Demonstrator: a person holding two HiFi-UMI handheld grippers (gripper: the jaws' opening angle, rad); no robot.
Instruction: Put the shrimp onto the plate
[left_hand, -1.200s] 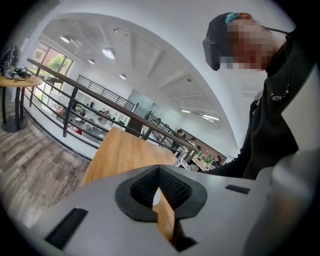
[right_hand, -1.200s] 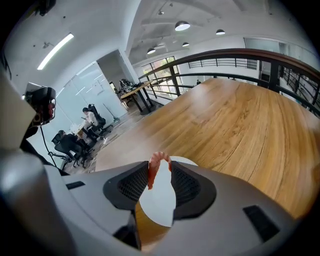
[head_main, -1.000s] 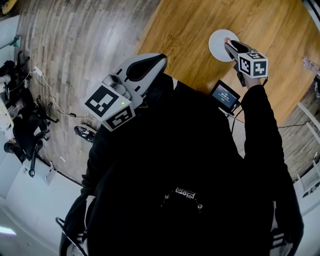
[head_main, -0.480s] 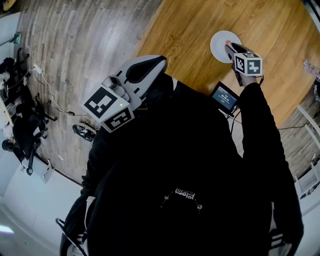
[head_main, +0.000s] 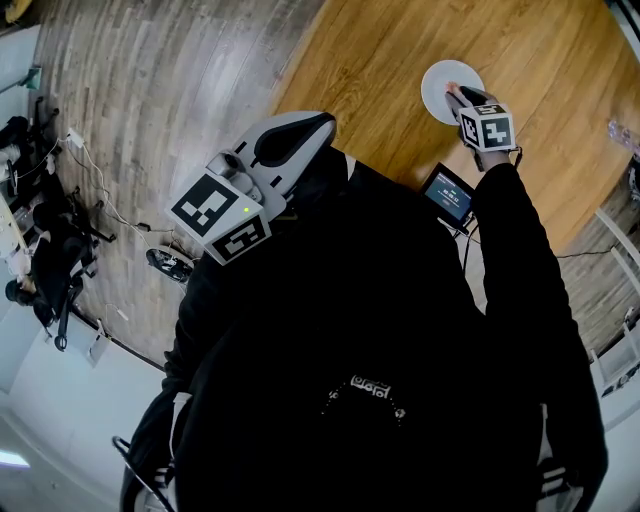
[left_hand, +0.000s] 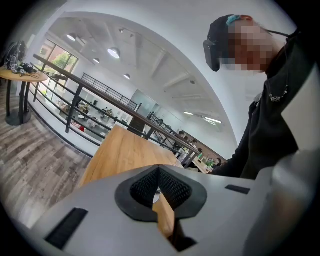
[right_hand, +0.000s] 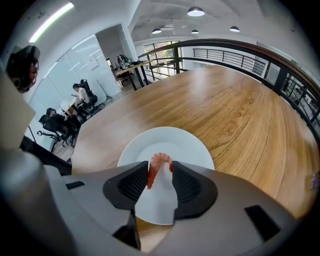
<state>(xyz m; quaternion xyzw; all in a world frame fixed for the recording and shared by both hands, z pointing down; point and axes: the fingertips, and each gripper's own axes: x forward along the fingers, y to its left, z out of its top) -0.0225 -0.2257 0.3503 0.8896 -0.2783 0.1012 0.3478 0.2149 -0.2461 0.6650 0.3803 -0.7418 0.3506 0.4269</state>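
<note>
Right gripper view shows the shrimp (right_hand: 159, 161) arched between the tips of the right gripper (right_hand: 160, 167), its ends against both pads, so the jaws are clamped on it. It is over the white plate (right_hand: 192, 145), which sits on the wooden table (right_hand: 230, 100). The left gripper (left_hand: 159, 172), well apart from the plate, has its jaws closed together on nothing.

Table: light wooden top (head_main: 380, 60), set on a plank floor (head_main: 150, 90).
On it: one white plate (head_main: 438, 82).
</note>
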